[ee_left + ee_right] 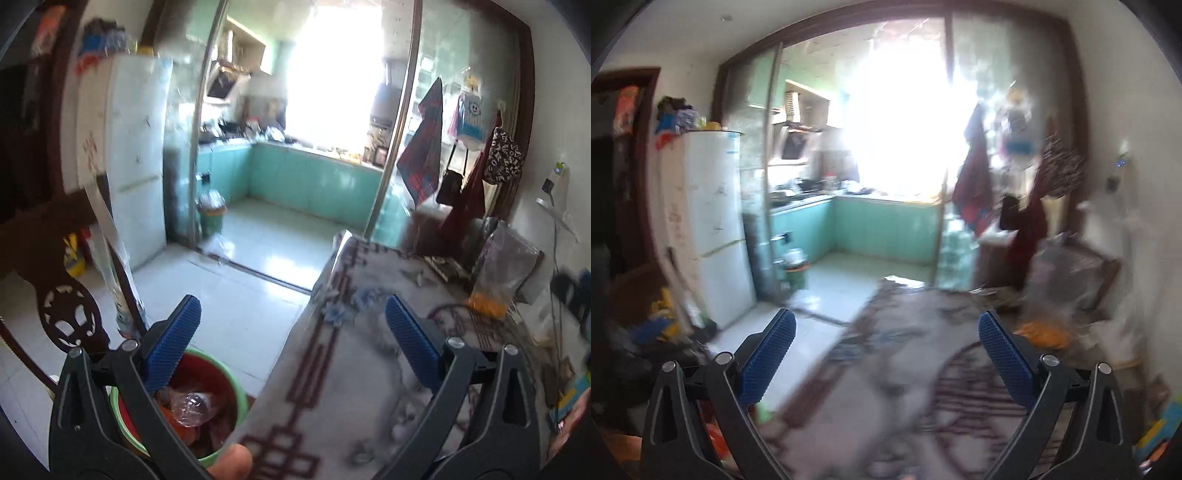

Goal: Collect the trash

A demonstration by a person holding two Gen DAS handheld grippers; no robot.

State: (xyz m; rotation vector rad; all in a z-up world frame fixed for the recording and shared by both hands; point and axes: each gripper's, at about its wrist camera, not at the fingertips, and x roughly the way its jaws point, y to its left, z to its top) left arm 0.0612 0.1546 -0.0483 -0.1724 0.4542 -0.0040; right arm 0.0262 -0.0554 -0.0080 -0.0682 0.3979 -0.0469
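In the left wrist view a green-rimmed trash bin (242,400) with a red liner stands on the floor beside the table, low left. A crushed clear plastic bottle (194,406) and other waste lie inside it. My left gripper (293,314) is open and empty, held above the table's left edge with its left finger over the bin. My right gripper (886,328) is open and empty above the table; that view is blurred, and the bin shows only as a red and green smear (716,439) at the lower left.
A patterned cloth covers the table (369,369). A plastic bag with orange contents (495,284) sits at its far right among clutter. A dark wooden chair (66,314) stands left. A white fridge (136,166) and another full bin (212,216) stand by the kitchen door.
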